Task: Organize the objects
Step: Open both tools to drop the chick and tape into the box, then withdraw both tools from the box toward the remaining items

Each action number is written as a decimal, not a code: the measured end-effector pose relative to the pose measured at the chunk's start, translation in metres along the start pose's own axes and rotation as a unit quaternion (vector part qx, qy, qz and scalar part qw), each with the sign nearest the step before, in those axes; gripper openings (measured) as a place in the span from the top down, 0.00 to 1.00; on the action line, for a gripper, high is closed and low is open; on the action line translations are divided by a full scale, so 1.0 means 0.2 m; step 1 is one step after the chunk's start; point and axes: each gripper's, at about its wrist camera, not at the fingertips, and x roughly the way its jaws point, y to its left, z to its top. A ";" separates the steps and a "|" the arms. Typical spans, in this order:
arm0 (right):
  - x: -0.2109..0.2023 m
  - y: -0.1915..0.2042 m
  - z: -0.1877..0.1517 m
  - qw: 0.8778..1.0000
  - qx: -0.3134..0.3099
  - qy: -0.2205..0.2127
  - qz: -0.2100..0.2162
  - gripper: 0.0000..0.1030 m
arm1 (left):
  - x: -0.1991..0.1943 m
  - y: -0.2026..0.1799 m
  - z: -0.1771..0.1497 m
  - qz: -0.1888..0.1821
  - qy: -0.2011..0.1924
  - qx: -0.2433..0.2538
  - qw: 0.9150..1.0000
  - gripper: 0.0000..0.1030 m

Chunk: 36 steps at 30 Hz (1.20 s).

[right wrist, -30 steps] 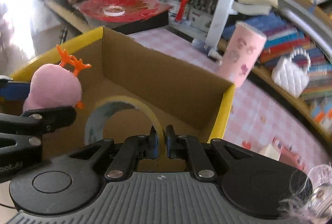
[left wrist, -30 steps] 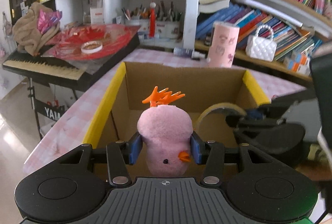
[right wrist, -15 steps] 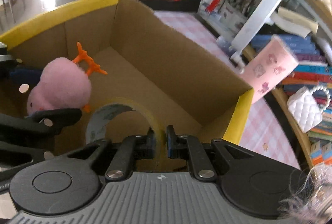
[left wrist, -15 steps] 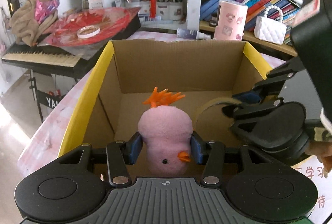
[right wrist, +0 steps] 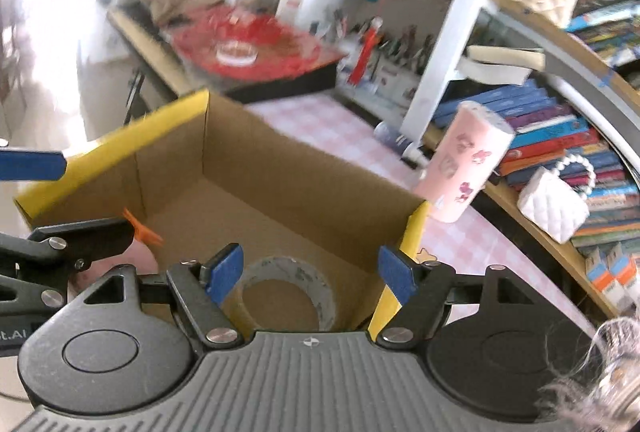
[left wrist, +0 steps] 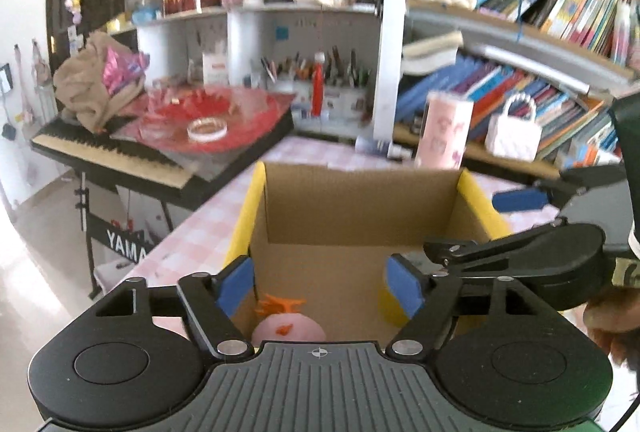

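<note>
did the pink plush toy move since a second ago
Yes. The pink plush toy was clamped level with the cardboard box rim; now it lies low inside, below the left gripper, whose jaws are opening, empty.

Both grippers' jaws opening: pink plush point(left wrist: 289, 328) & tape roll point(right wrist: 286, 290) now loose in box point(left wrist: 360, 207), grippers higher.

Pink-checked table point(left wrist: 208, 232) carries cardboard box point(left wrist: 360, 207) (yellow-edged) and pink tumbler point(right wrist: 464, 167).
</note>
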 end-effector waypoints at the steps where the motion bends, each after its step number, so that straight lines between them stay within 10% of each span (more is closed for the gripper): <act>1: -0.03 0.00 0.00 1.000 0.012 -0.006 -0.004 0.29 | -0.02 0.00 0.00 0.000 -0.005 -0.003 1.000 0.22; 14: -0.50 0.07 -0.22 0.986 0.139 -0.064 -0.072 0.24 | -0.33 0.08 -0.18 0.003 -0.020 -0.008 1.000 0.10; 36: -0.83 0.55 -0.72 0.975 0.161 -0.001 -0.154 0.15 | -0.57 0.14 -0.59 -0.028 0.050 0.035 0.998 0.10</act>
